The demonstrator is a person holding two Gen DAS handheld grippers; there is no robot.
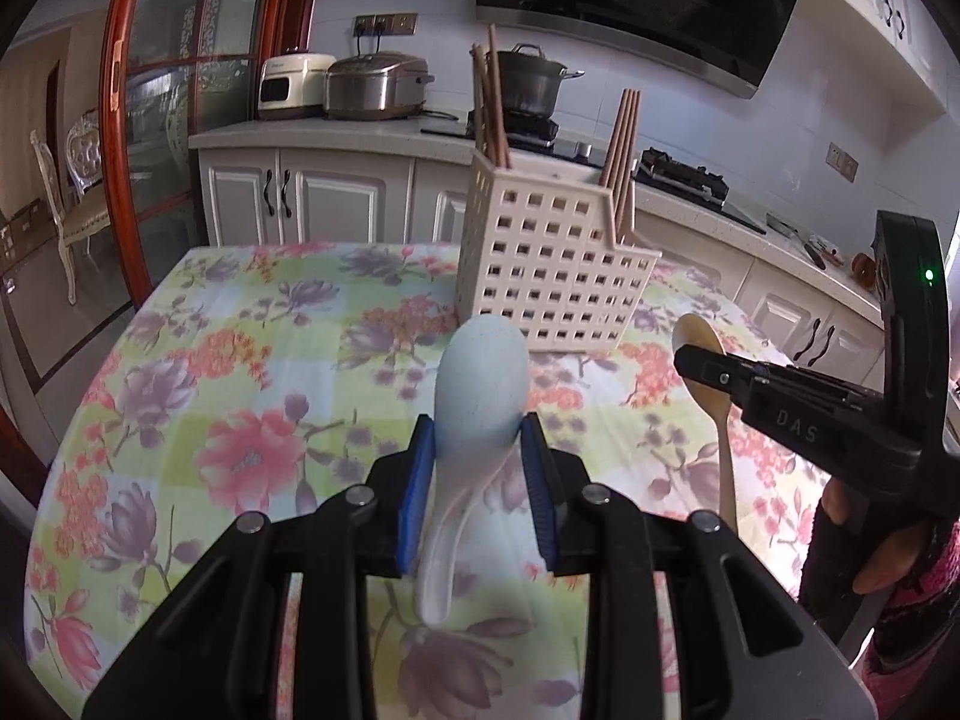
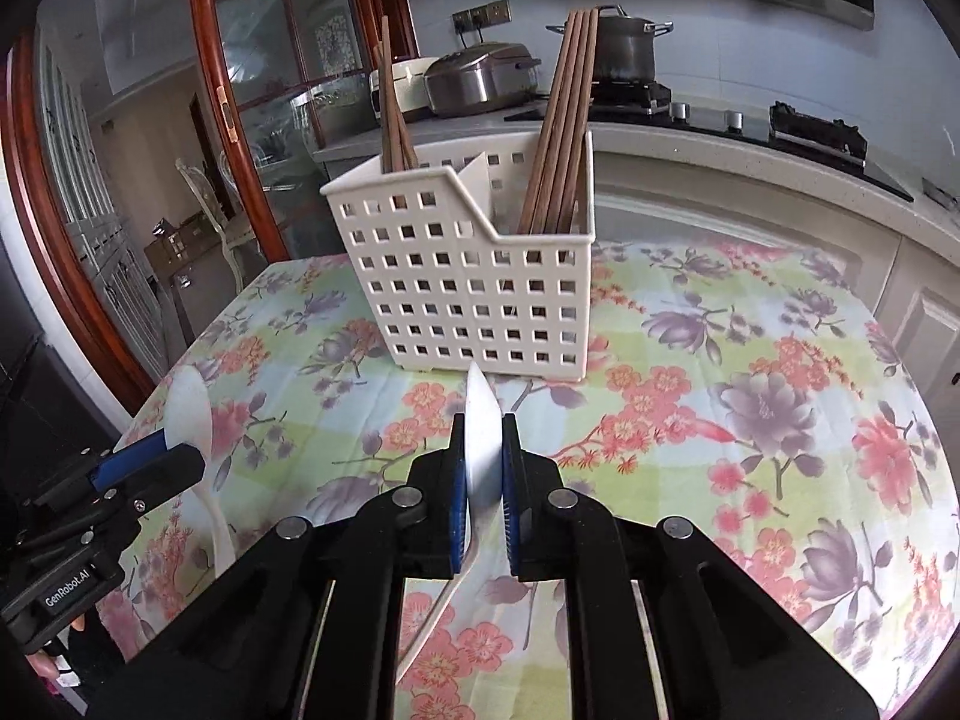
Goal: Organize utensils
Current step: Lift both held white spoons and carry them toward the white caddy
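Note:
My left gripper (image 1: 477, 438) is shut on a pale blue spoon (image 1: 480, 378), bowl forward, held above the floral tablecloth. My right gripper (image 2: 483, 450) is shut on a cream wooden spoon (image 2: 483, 420) held edge-on. That spoon also shows in the left wrist view (image 1: 705, 360), held by the right gripper (image 1: 714, 372). The blue spoon shows at the left of the right wrist view (image 2: 189, 414), held by the left gripper (image 2: 162, 456). A white perforated utensil holder (image 2: 474, 294) stands just ahead of both grippers, with brown chopsticks (image 2: 561, 120) in its compartments. The holder also shows in the left wrist view (image 1: 552, 264).
The table (image 2: 750, 396) carries a floral cloth. Behind it runs a kitchen counter (image 1: 336, 132) with a rice cooker (image 1: 375, 84), a pot (image 1: 528, 78) on a stove and cabinets below. A wood-framed glass door (image 1: 156, 90) stands at the left.

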